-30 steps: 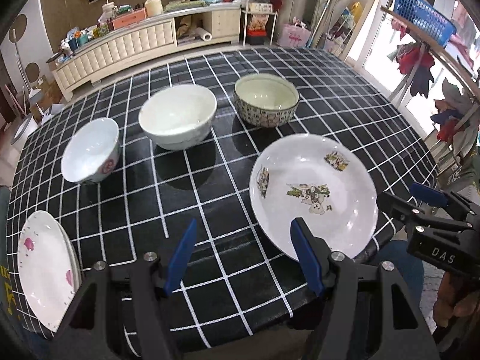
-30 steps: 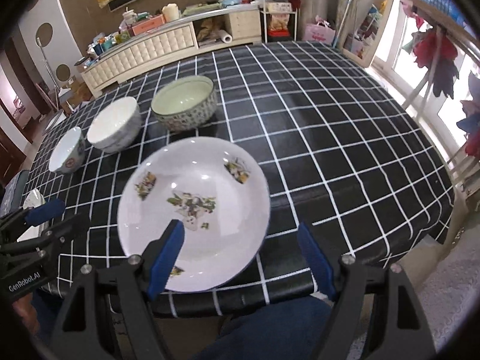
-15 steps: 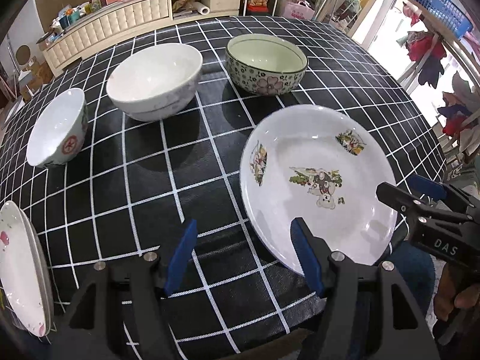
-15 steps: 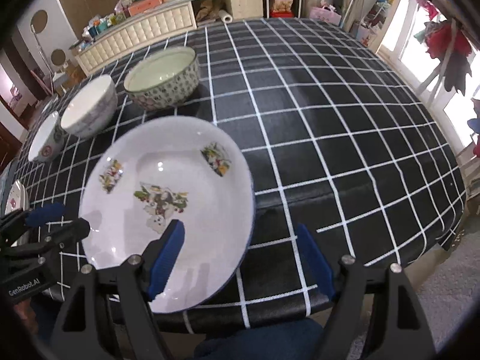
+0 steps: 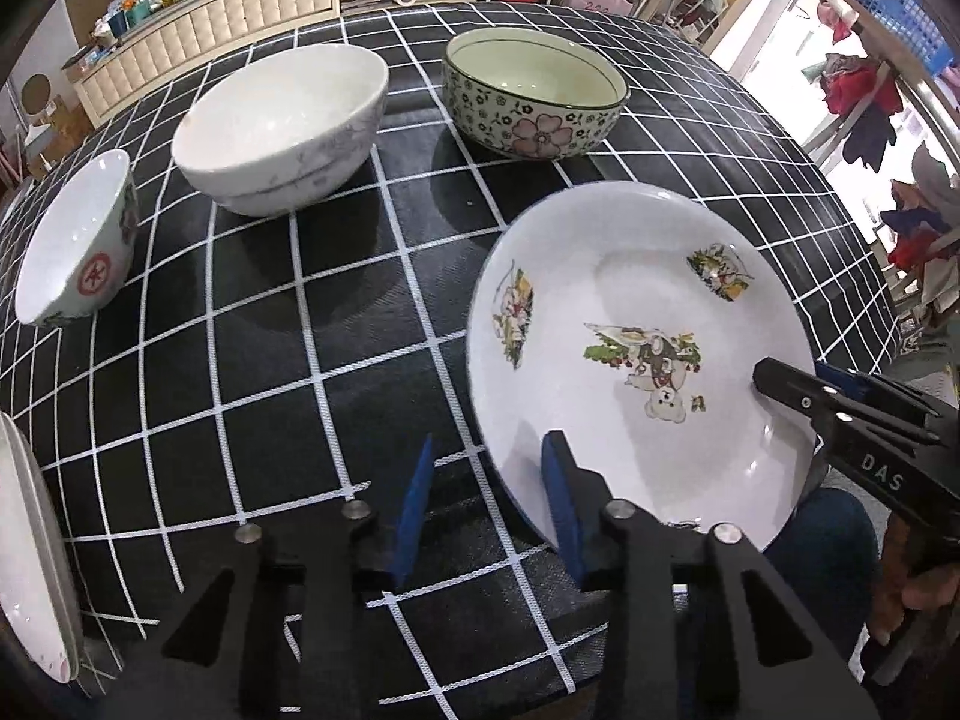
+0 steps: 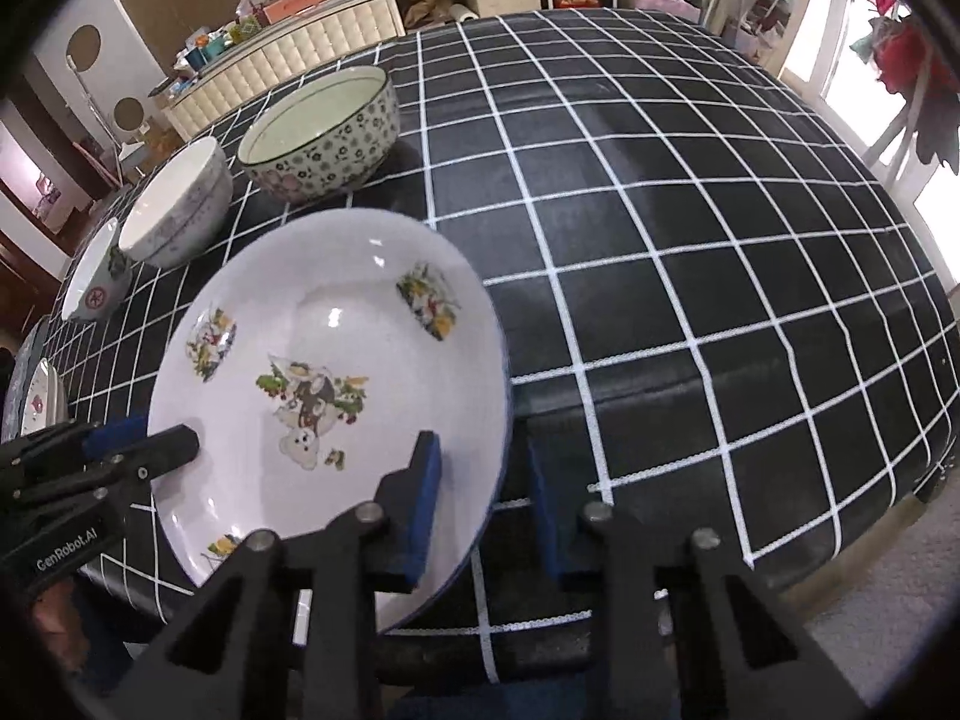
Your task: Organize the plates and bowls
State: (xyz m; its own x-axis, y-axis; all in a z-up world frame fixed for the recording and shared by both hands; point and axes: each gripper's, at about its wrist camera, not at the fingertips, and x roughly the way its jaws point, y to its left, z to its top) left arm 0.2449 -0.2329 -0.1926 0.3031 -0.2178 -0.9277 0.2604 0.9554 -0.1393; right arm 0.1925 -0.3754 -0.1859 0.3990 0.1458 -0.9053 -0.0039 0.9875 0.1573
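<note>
**Handling.** Decal plate: glazed ceramic, stiff, prob. moderate wt, slick surface, chips or cracks if dropped or knocked. It lies on the worktop at the near edge, in front of the floral bowl. The white bowl and small bowl stand in a row to the left. A 2nd plate sits at the far-left edge.

**Hold pts.** I take the rim only, on opposite sides, one pad inside and one outside per tool. The sloped rim is the sole part the pads can pinch. The glaze gives little friction, so I judge that both grips must be square and even before any lift. The plate must be kept level to stop it sliding out.

**Tool state.**
- Left tool: jaws closing, plate's left rim between the pads. Firm contact not yet visible.
- Right tool: jaws closing, plate's right rim between the pads. The same applies: no clear press seen.

**Change vs. 1 s earlier.**
- Both tools' jaws stood much wider, and are now narrowed about the rim.
- Both tools are lower and nearer, so the plate fills more of each view.
- The left tool's pads stood mostly left of the plate. They now straddle its edge.
- Bowls and 2nd plate: no shift on the worktop.
</note>
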